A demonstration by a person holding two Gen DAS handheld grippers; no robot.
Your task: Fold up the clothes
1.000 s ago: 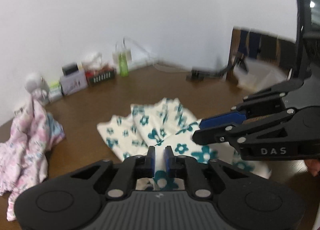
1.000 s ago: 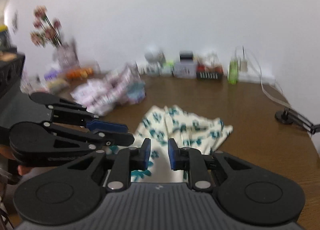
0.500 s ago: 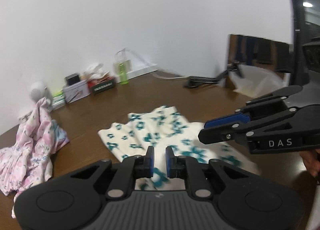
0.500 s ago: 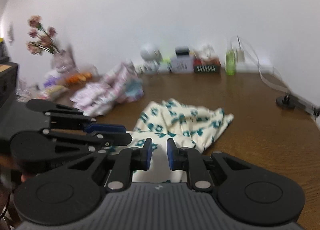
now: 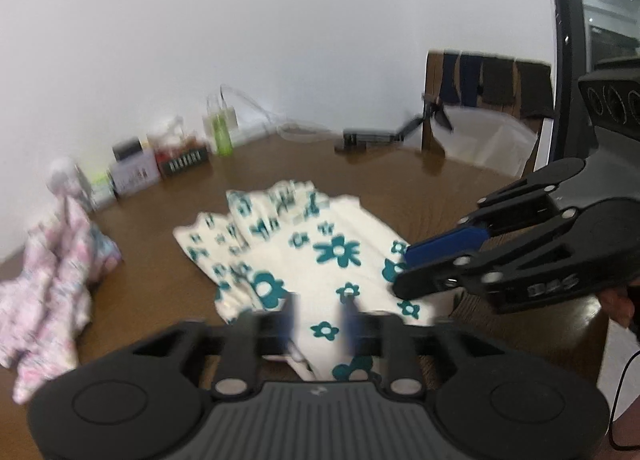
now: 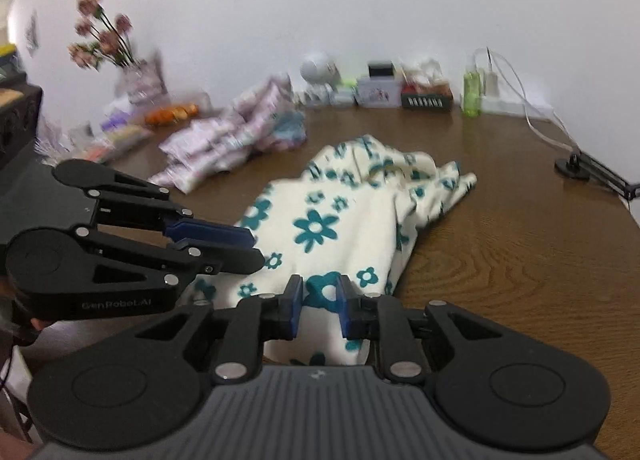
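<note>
While both grippers sit low over the near edge of the cream garment with teal flowers (image 6: 320, 220), I read this as the moment around a fold rather than a carry; the cloth lies on the brown desk (image 6: 500, 252), doubled over at its far end where the fabric bunches, and flat nearer to me. On my left gripper (image 5: 320, 320) the fingers are spread with a clear gap, the printed cloth showing between them but not pinched, though that view is blurred by motion; on my right gripper (image 6: 318, 310) the fingers are likewise parted, cloth visible in the gap and no grip on it that I can see. Each gripper appears in the other's view, close beside it, which suits working the two near corners together. A second, pink floral garment (image 6: 232, 140) lies heaped well apart toward the wall, I judge waiting its turn; boxes and a green bottle (image 6: 471, 94) line the back edge, out of the working area.
</note>
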